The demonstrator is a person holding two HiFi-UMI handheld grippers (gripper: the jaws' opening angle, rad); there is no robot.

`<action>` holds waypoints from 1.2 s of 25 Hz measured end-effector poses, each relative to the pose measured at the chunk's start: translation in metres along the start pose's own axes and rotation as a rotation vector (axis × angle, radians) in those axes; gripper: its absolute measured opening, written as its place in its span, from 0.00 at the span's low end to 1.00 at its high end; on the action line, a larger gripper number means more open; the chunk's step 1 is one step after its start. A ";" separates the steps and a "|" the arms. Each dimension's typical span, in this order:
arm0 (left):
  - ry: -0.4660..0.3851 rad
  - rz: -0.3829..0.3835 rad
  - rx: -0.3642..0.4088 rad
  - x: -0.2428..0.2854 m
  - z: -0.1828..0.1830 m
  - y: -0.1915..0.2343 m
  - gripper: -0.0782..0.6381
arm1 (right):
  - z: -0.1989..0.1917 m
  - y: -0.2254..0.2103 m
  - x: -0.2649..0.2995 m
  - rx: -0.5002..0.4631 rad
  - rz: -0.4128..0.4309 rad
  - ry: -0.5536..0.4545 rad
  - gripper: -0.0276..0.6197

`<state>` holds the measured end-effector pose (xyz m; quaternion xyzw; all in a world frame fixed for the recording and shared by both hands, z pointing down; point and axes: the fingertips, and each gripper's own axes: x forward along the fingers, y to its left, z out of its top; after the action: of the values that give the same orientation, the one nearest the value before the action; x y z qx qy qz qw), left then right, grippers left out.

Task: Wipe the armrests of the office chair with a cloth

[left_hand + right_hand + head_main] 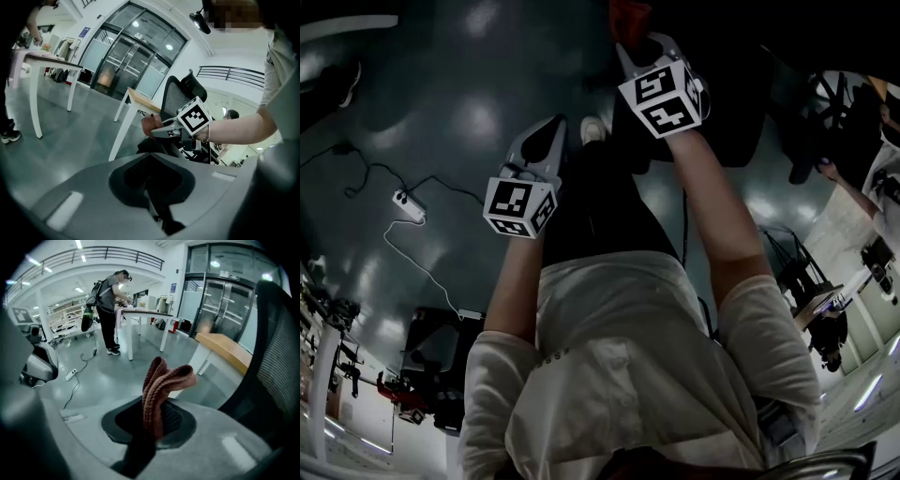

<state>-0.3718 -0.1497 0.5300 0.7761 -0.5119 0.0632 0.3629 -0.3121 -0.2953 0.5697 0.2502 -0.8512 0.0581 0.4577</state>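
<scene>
No words or numbers are legible; the blue wall sign (pixel 84 32) is too small.

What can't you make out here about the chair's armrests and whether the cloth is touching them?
- Left gripper view: the right tongs and cloth stand in front of the office chair below its back, so armrests and contact are hidden.
- Right gripper view: the right edge cuts the chair; only its mesh back shows.
- Head view: too dark around the tongs to tell any armrest.
</scene>
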 end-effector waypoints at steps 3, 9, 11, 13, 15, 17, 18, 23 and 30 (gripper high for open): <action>-0.005 0.010 0.005 -0.005 -0.002 0.004 0.13 | 0.004 0.026 0.002 -0.028 0.061 0.010 0.12; -0.010 0.017 0.058 -0.023 -0.001 0.006 0.13 | 0.002 0.070 -0.008 -0.062 0.115 0.062 0.12; -0.005 0.018 0.116 -0.031 -0.004 0.001 0.13 | -0.003 0.086 -0.012 -0.072 0.126 0.075 0.12; -0.001 0.007 0.140 -0.039 -0.010 -0.004 0.13 | -0.009 0.100 -0.017 -0.086 0.129 0.084 0.12; 0.001 -0.005 0.134 -0.046 -0.017 -0.006 0.13 | -0.014 0.112 -0.022 -0.093 0.126 0.092 0.12; 0.002 -0.012 0.124 -0.054 -0.023 -0.004 0.13 | -0.017 0.123 -0.026 -0.091 0.119 0.096 0.12; 0.001 -0.014 0.121 -0.058 -0.026 -0.002 0.13 | -0.018 0.128 -0.027 -0.087 0.117 0.097 0.12; 0.005 -0.037 0.125 -0.075 -0.042 -0.001 0.13 | -0.033 0.159 -0.041 -0.067 0.109 0.108 0.12; 0.020 -0.086 0.137 -0.095 -0.057 -0.006 0.13 | -0.055 0.202 -0.063 0.027 0.089 0.113 0.12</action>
<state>-0.3964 -0.0415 0.5236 0.8197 -0.4689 0.0903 0.3164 -0.3391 -0.0790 0.5768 0.2148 -0.8335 0.1038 0.4984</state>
